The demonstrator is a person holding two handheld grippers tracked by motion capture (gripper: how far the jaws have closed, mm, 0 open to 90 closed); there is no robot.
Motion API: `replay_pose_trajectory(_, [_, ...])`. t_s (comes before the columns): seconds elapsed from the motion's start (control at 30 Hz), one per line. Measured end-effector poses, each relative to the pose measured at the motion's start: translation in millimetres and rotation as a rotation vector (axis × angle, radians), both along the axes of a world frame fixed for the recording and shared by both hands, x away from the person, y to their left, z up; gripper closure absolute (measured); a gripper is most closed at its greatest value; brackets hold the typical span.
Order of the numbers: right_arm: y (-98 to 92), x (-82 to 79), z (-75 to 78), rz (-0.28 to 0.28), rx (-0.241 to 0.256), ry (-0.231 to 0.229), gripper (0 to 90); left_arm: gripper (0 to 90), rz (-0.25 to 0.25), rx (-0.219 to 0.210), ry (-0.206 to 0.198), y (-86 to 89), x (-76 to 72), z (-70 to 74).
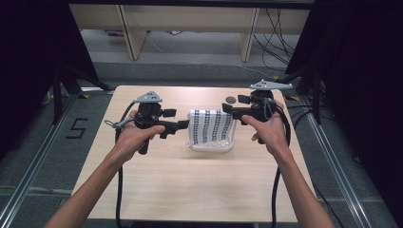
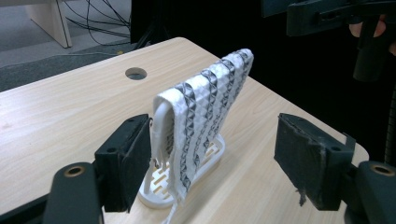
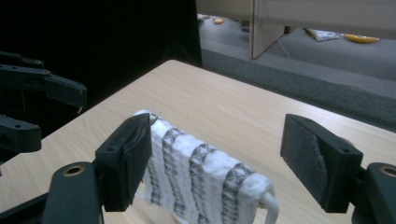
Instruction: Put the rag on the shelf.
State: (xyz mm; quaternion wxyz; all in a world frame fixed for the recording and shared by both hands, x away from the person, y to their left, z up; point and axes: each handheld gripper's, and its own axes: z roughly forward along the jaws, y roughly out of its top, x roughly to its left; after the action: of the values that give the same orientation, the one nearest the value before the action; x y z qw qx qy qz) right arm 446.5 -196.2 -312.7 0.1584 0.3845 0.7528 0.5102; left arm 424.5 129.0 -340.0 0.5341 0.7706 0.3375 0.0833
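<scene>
I hold a gripper in each hand over the wooden surface [image 1: 190, 180], one on either side of a small white rack [image 1: 212, 145] with a patterned cloth [image 1: 211, 127] draped over its top bar. The rack stands upright a little beyond the middle of the surface, and the cloth, white with dark zigzag stripes, hangs down both sides of the bar.

My left gripper [image 1: 184, 124] sits at the rack's left end, with my left hand [image 1: 134, 136] wrapped round its handle. In the left gripper view its jaws stand wide apart; the rack [image 2: 159, 186] and the cloth [image 2: 205, 107] rise between them, close against the left-hand jaw pad (I cannot tell whether the pad quite touches the cloth edge). The other pad is well clear of it.

My right gripper [image 1: 228, 110] is at the rack's far right corner, up near the top of the cloth, held by my right hand [image 1: 268, 129]. Its jaws are also wide open. In the right gripper view the cloth [image 3: 201, 172] runs across below and between them, its near end just beside the left-hand pad, and the bare white end of the rack's bar [image 3: 271, 205] pokes out at the bottom. Nothing is clamped in either pair of jaws.

A small round hole [image 1: 230, 99] in the surface lies just behind the rack, near my right gripper.
</scene>
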Motion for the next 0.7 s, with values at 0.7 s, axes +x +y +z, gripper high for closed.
replay_pose_trajectory(0.7, [2.5,-24.7,-6.3,0.009,-0.011,-0.010,25.6,25.0,-0.070,-0.009,-0.013,4.5,-33.5,-12.7])
